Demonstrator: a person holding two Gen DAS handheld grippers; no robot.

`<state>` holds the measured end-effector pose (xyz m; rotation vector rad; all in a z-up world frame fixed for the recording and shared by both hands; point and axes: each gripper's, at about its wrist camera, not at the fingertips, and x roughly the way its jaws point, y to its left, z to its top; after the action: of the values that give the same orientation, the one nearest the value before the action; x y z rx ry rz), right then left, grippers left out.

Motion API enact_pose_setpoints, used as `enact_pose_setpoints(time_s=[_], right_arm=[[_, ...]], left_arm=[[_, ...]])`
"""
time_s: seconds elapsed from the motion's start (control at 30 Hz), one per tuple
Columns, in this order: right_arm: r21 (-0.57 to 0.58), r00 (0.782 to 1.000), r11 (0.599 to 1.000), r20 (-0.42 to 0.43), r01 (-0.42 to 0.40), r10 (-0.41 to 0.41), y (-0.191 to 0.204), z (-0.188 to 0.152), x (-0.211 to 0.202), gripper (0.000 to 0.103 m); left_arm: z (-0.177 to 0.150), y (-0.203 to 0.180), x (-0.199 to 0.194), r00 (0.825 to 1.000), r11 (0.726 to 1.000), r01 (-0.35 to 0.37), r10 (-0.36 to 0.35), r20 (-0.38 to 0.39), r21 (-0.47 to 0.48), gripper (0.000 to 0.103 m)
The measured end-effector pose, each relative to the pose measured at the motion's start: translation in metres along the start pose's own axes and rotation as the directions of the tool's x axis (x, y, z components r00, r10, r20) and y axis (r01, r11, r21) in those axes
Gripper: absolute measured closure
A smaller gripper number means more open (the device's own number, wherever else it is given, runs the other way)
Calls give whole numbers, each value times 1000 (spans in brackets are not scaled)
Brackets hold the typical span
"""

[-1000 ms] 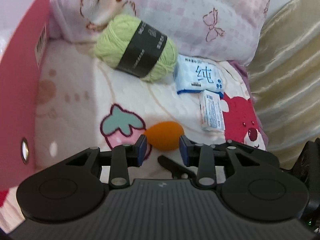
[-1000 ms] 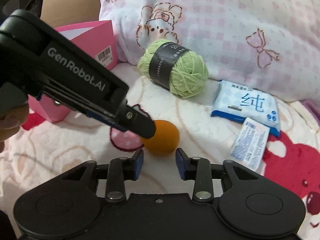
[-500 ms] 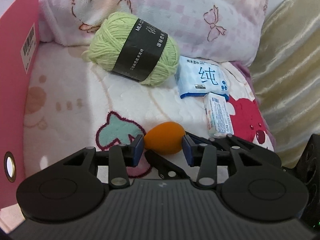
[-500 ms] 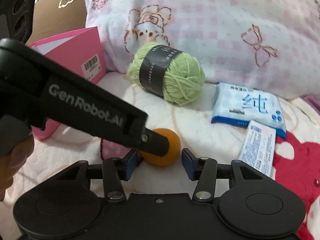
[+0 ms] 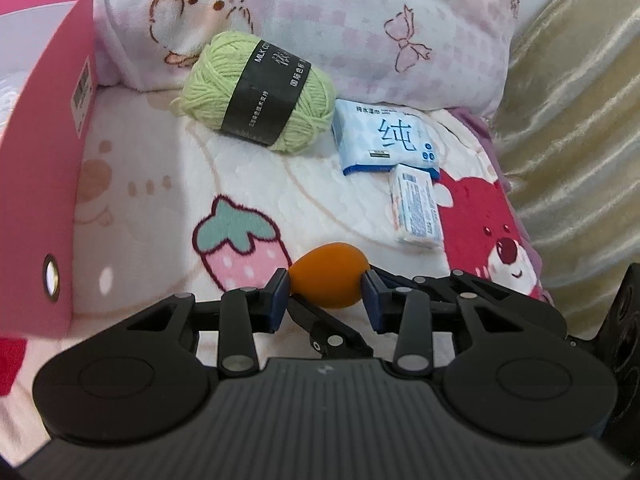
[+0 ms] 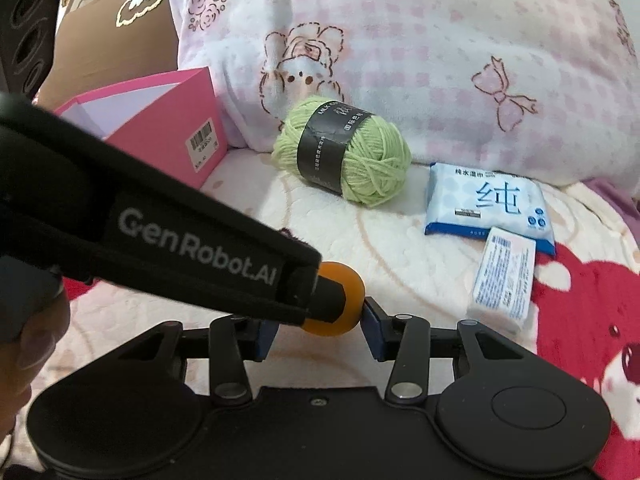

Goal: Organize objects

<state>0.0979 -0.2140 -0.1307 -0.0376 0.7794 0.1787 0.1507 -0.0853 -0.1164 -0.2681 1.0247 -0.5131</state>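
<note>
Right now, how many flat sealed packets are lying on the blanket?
2. The blue wipes pack lies right of the green yarn ball, against the pillow. The small white packet lies just in front of it, overlapping its near corner. Others may hide behind the grippers.

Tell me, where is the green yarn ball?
The yarn lies on the blanket against the pillow, between the pink box at left and the blue wipes pack at right.

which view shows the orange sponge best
The left wrist view: the orange sponge sits nearly unobstructed between the left gripper fingers. In the right wrist view the left gripper's body crosses in front, hiding much of the sponge.
</note>
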Motion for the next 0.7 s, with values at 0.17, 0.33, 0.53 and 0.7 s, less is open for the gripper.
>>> enact_pose_setpoints(time_s=[0.17,0.33,0.53,0.7], right_arm=[[10,1000,1000,-11,-3,3,7,3,-19,53],[6,999,1000,-21,-25,25,17,12,-37,53],[-24,999,999,-16,-32,32,35,23,-57,53],[-102,999,994,-17,-42,40,54,23,-72,53]], left_arm=[[1,-4,-20,1000,1000,16,-16,-14,-16,66],[4,-5,-44,999,999,21,-22,-34,-34,66],[2,-5,-76,1000,999,27,-28,-9,-39,66],[-14,3,-99,999,997,42,-41,10,-69,67]])
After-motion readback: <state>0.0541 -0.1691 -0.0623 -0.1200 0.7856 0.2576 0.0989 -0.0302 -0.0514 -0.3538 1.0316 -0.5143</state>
